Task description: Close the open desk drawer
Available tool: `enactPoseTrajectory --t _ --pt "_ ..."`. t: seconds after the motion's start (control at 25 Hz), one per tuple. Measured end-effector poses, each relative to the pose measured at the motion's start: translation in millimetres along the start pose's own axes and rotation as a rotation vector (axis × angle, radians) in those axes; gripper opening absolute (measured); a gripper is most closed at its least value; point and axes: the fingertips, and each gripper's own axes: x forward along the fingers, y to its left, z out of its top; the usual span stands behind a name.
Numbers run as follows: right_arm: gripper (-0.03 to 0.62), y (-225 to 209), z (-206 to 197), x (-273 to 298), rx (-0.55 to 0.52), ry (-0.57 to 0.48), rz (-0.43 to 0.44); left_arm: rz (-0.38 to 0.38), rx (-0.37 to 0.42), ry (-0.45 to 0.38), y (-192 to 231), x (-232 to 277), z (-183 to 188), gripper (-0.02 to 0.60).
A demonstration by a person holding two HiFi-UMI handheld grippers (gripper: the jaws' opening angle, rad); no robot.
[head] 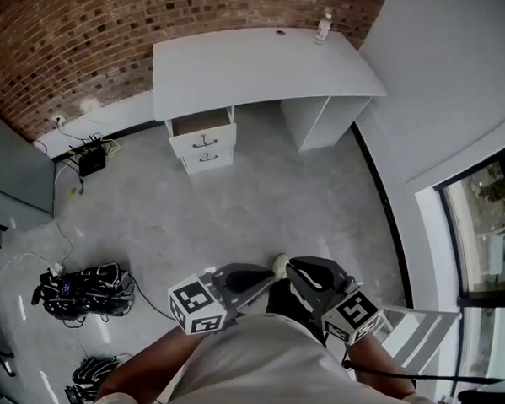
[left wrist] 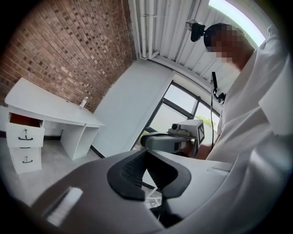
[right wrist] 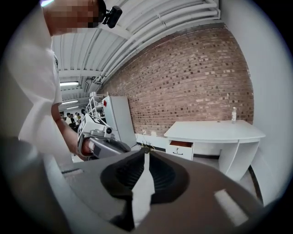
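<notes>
Red brick wall (head: 75, 46) backs a white desk (head: 254, 66). Its top drawer (head: 201, 130) stands pulled out with the wood-brown inside showing. It is well ahead of both grippers and a little to their left, across bare concrete floor (head: 236, 215). Just under it the lower drawer (head: 208, 159) sits flush. A small bottle (head: 323, 28) stands on the desktop, far ahead and slightly right of the right gripper (head: 295, 269), clear of the job. I hold that one and the left gripper (head: 269, 276) low against my body, tips close side by side, each with its jaws pressed together on nothing. I judge that this suits a push, since closed jaws make one blunt tip for the drawer front. The drawer is not within reach, so the approach comes first.
</notes>
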Motion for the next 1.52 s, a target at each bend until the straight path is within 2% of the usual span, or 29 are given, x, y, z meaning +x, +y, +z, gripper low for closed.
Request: enactPoseTrajectory --t 0.08,0.16,0.36,0.48,0.6,0.76,0.84,0.96,1.16,1.36,1.52 --pt "0.032 -33.4 3.1 14.3 -0.002 0.002 0.031 0.072 -0.02 -0.01 36.9 11.4 4.0 0.003" --pt "0.032 -69.1 6.2 31.3 -0.007 0.008 0.079 0.16 -0.072 -0.05 78.9 22.6 12.6 0.003" --pt "0.032 -154.1 38.2 63.7 -0.101 0.018 0.213 0.402 -0.226 -0.21 179.9 42.9 47.4 0.004" --pt "0.032 -196.3 51.1 82.4 -0.146 0.029 0.287 0.536 -0.314 -0.308 236.1 42.3 55.1 0.005" --pt "0.032 -225.4 54.4 104.8 -0.173 0.039 0.334 0.635 -0.408 -0.404 285.3 32.4 50.6 0.005" --pt "0.032 -243.8 53.8 134.8 -0.162 0.069 0.377 0.725 -0.53 -0.521 344.4 12.1 28.7 0.014" --pt "0.032 -248.7 52.7 153.8 -0.165 0.103 0.399 0.727 -0.605 -0.592 377.9 2.6 12.0 0.014" --pt "0.032 -252.9 52.0 183.4 -0.194 0.15 0.424 0.659 -0.751 -0.735 432.0 -5.1 -18.1 0.028" --pt "0.032 -248.3 47.4 241.2 -0.198 0.196 0.455 0.626 -0.876 -0.927 532.3 -33.2 -68.6 0.038" --pt "0.032 -237.7 35.6 308.0 -0.143 0.286 0.489 0.65 -0.933 -0.995 623.5 -52.8 -98.9 0.038" --pt "0.032 -244.6 14.2 347.1 -0.155 0.367 0.504 0.657 -0.962 -1.025 683.1 -57.3 -113.9 0.038"
